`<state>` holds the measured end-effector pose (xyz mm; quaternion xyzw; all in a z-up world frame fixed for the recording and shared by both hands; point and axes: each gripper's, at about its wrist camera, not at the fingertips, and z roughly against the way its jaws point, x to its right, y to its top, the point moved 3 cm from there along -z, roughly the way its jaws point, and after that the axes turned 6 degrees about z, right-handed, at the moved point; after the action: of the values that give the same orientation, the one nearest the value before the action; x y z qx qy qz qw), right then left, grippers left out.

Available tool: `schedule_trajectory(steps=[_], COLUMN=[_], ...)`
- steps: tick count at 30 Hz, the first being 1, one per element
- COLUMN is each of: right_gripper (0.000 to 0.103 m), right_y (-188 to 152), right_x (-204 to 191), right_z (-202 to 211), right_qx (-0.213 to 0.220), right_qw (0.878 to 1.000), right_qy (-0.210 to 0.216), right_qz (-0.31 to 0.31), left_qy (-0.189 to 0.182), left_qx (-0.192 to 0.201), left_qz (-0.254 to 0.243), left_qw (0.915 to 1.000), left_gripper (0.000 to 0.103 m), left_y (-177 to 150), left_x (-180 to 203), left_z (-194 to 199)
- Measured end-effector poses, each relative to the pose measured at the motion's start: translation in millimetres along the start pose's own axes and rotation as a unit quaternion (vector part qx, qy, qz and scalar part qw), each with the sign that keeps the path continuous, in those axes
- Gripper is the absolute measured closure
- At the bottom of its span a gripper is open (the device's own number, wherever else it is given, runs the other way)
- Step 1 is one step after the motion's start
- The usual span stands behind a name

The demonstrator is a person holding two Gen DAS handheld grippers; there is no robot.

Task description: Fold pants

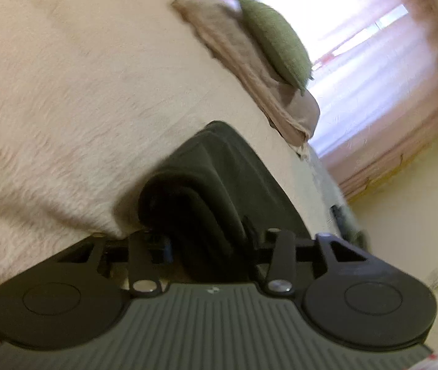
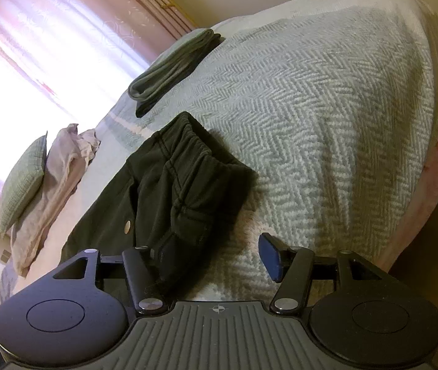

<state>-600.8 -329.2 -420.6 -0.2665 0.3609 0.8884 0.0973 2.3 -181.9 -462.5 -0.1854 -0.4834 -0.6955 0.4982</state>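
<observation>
Bed surface: pale fluffy cream blanket [image 1: 64, 98] on one side, grey-and-white herringbone woven blanket [image 2: 327, 117] on the other. The dark green-black cotton pants [image 2: 188, 191] lie partly folded across the join of the two, directly in front of both tools. Elastic gathered waistband at the far end in the right wrist view, one metal snap button showing on the flat panel; long axis runs from the tools away toward the window side, waistband end farthest. Beyond the pants, apart from them: a folded grey-green knit garment [image 2: 172, 64] near the bed's far edge, a square sage-green textured cushion [image 1: 277, 43] leaning on a crumpled beige cloth [image 1: 249, 77]. Pink sheer curtains [image 1: 373, 61] over a bright window behind. Nothing lies between the tools and the pants. Left gripper [image 1: 209, 243]: jaws narrowed around a thick rolled fold of the pants, cloth bunched between the black fingers; actual pad contact hidden by the fabric. Right gripper [image 2: 212, 259]: jaws spread wide, blue pad of one finger bare over the herringbone weave, other finger touching or under the pants' near edge; no cloth is pinched.
</observation>
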Motion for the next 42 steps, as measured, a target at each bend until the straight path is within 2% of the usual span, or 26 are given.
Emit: schedule_trajectory(steps=[2,4,6,9,10,14,16,17,20,23,24,25,26,27,29,30,31,33,35,38,40,42], right_gripper=[0.048,0.048,0.048,0.048,0.048,0.048,0.048,0.048,0.048,0.048,0.048,0.048,0.048,0.048,0.048,0.048,0.048,0.048,0.048,0.048,0.048,0.048], right_y=[2.0,4.8,7.9,15.6,19.1,39.8,52.7,58.8,76.2,88.1,90.1,91.8,91.4,90.6,89.1,88.6,88.3,90.2,95.8,104.5,111.0,117.5], right_x=[-2.2,-4.2,-4.7,-2.2,-0.3,15.4,27.1,32.7,48.6,58.5,62.1,65.1,68.7,72.3,78.4,81.3,83.1,80.1,66.4,40.7,27.1,15.4], right_z=[2.3,6.1,10.6,19.2,22.3,38.3,50.5,56.3,72.1,81.1,82.6,82.9,82.5,81.9,80.5,78.6,76.5,69.1,53.8,20.9,-5.0,-29.0], right_qx=[0.004,0.010,0.017,0.033,0.037,0.055,0.073,0.081,0.106,0.124,0.128,0.127,0.125,0.122,0.114,0.108,0.102,0.088,0.065,0.005,-0.025,-0.049], right_qw=[1.000,1.000,0.999,0.998,0.998,0.994,0.992,0.991,0.989,0.988,0.987,0.988,0.988,0.988,0.989,0.991,0.992,0.995,0.997,0.989,0.984,0.981], right_qy=[0.000,-0.004,-0.005,-0.018,-0.023,-0.062,-0.070,-0.074,-0.081,-0.083,-0.083,-0.085,-0.087,-0.089,-0.086,-0.079,-0.067,-0.028,0.045,0.146,0.167,0.173], right_qz=[0.007,0.020,0.031,0.045,0.052,0.078,0.078,0.074,0.058,0.046,0.042,0.038,0.034,0.031,0.029,0.028,0.028,0.029,0.025,0.037,0.047,0.076], left_qy=[0.015,0.021,0.016,-0.007,-0.012,-0.007,-0.033,-0.052,-0.113,-0.185,-0.207,-0.237,-0.257,-0.270,-0.257,-0.257,-0.252,-0.232,-0.204,-0.137,-0.095,-0.079], left_qx=[0.013,0.028,0.052,0.074,0.078,0.078,0.079,0.080,0.078,0.053,0.032,-0.002,-0.032,-0.073,-0.109,-0.109,-0.113,-0.134,-0.134,-0.123,-0.129,-0.140], left_qz=[-0.044,-0.108,-0.199,-0.287,-0.302,-0.336,-0.349,-0.363,-0.408,-0.437,-0.450,-0.469,-0.481,-0.496,-0.514,-0.513,-0.506,-0.479,-0.457,-0.443,-0.425,-0.392], left_qw=[0.9988,0.9936,0.9785,0.9551,0.9500,0.9386,0.9331,0.9270,0.9026,0.8785,0.8680,0.8511,0.8375,0.8222,0.8107,0.8118,0.8171,0.8359,0.8552,0.8775,0.8910,0.9058], left_gripper=[0.076,0.078,0.079,0.079,0.079,0.079,0.079,0.079,0.079,0.080,0.078,0.063,0.057,0.056,0.056,0.056,0.056,0.057,0.057,0.058,0.060,0.060], left_y=[-1.3,-2.4,-6.5,-13.6,-16.2,-24.1,-30.3,-38.3,-73.4,-129.2,-151.5,-178.7,-199.9,-221.1,-245.4,-245.9,-241.2,-221.3,-187.8,-144.9,-129.5,-114.5], left_x=[15.5,39.9,72.8,115.3,125.3,161.2,188.1,208.5,270.2,327.3,342.0,355.0,360.2,361.0,349.2,338.0,326.0,305.2,285.7,253.1,231.0,217.4], left_z=[9.0,20.5,33.4,46.2,48.2,48.4,51.3,54.0,58.2,59.7,58.9,55.2,50.9,44.7,36.6,36.7,37.5,36.3,26.3,4.1,-8.4,-20.4])
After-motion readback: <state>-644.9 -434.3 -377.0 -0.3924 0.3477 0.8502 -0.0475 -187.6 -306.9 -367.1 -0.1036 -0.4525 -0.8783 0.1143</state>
